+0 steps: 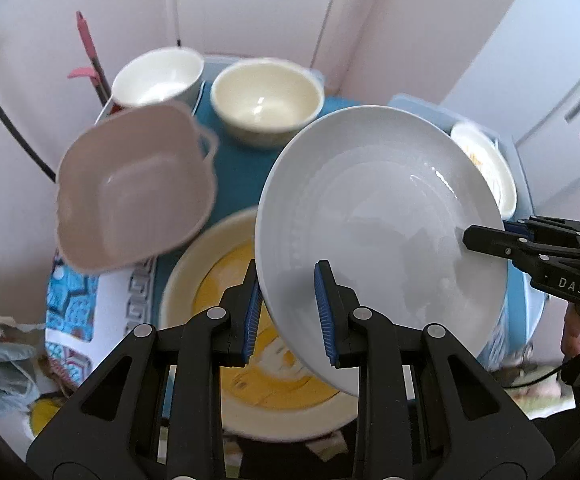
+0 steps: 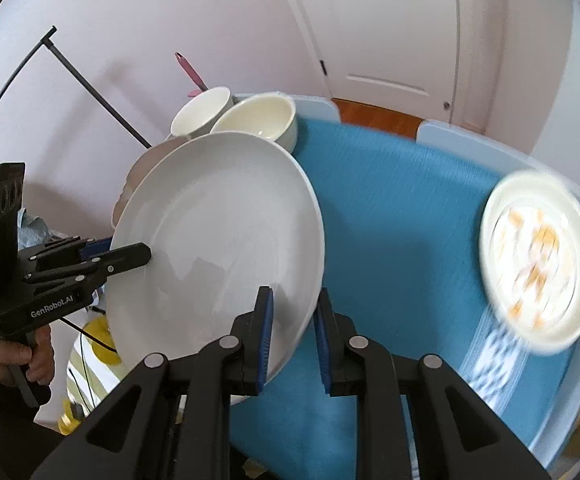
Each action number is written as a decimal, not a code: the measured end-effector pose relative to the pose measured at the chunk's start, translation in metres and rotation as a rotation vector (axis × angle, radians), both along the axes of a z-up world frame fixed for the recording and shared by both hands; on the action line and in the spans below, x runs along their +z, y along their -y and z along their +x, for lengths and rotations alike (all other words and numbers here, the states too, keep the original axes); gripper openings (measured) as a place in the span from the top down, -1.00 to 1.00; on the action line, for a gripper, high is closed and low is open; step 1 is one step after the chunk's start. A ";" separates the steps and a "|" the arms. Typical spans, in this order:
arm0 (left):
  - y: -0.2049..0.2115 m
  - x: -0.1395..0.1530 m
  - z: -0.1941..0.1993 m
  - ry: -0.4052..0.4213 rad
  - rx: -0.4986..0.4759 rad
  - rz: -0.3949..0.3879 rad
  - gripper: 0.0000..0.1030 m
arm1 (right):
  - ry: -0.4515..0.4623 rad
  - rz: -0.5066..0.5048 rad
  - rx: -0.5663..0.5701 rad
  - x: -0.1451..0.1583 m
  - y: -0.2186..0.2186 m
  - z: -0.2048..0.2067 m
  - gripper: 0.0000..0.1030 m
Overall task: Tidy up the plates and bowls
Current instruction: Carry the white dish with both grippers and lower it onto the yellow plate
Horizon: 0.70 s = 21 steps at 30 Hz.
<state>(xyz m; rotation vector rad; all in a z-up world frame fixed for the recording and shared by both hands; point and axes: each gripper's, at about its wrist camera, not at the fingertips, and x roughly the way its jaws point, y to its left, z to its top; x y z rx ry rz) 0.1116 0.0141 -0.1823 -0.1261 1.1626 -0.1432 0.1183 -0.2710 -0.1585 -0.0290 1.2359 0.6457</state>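
A large white plate is held tilted above the table by both grippers. My left gripper is shut on its near rim. My right gripper is shut on the opposite rim of the plate; it also shows at the right of the left wrist view. Under the plate lies a cream plate with a yellow pattern. A pink square bowl sits to the left. A white bowl and a cream bowl stand at the back.
A blue cloth covers the table. A cream plate with orange marks lies at the right edge. A pink utensil stands by the wall at the back left. A white door is behind.
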 end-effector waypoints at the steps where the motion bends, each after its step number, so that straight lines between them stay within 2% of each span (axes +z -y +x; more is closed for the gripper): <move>1: -0.008 -0.005 -0.005 -0.012 -0.013 -0.003 0.55 | -0.006 0.001 -0.016 -0.002 -0.005 -0.008 0.64; 8: -0.028 -0.036 -0.016 -0.056 -0.104 -0.020 0.55 | -0.030 -0.011 -0.153 -0.023 -0.026 -0.042 0.64; 12: -0.032 -0.055 -0.013 -0.071 -0.144 -0.027 0.55 | -0.029 -0.032 -0.212 -0.033 -0.028 -0.047 0.64; 21: -0.033 -0.070 -0.003 -0.074 -0.215 0.047 0.55 | 0.013 -0.090 -0.276 -0.036 -0.051 -0.063 0.64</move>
